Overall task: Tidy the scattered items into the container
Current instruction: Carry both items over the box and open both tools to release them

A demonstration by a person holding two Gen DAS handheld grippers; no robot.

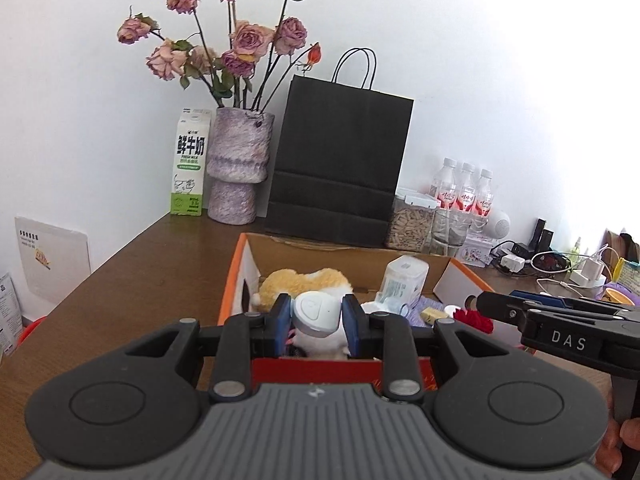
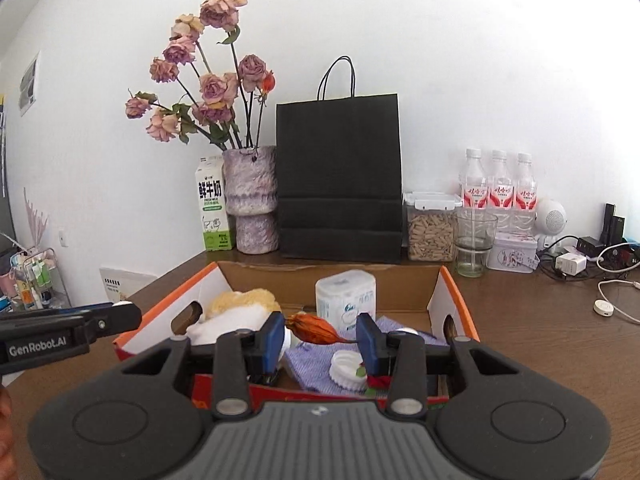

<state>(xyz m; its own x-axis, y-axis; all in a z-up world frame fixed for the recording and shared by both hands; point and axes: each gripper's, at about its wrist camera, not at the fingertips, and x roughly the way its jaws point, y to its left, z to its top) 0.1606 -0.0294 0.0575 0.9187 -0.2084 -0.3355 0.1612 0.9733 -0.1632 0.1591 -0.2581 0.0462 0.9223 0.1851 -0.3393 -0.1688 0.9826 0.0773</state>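
An open cardboard box (image 1: 229,280) with orange edges stands on the brown table. It holds a yellow plush toy (image 1: 304,280), a tissue pack (image 2: 346,296), a purple cloth (image 2: 308,364), a white lid (image 2: 346,368) and a red flower (image 2: 378,381). My left gripper (image 1: 318,316) hovers over the box's near edge, shut on a white rounded device (image 1: 316,310). Beside it, my right gripper (image 2: 322,338) is over the same edge. An orange dried flower bud (image 2: 310,327) spans it from pad to pad. Each gripper shows in the other's view: the right gripper (image 1: 496,306), the left gripper (image 2: 128,314).
Behind the box stand a black paper bag (image 2: 340,184), a purple vase of dried roses (image 2: 254,200) and a milk carton (image 2: 212,204). Water bottles (image 2: 498,188), a grain jar (image 2: 430,228), a glass (image 2: 474,240) and cables with chargers (image 2: 580,260) fill the back right.
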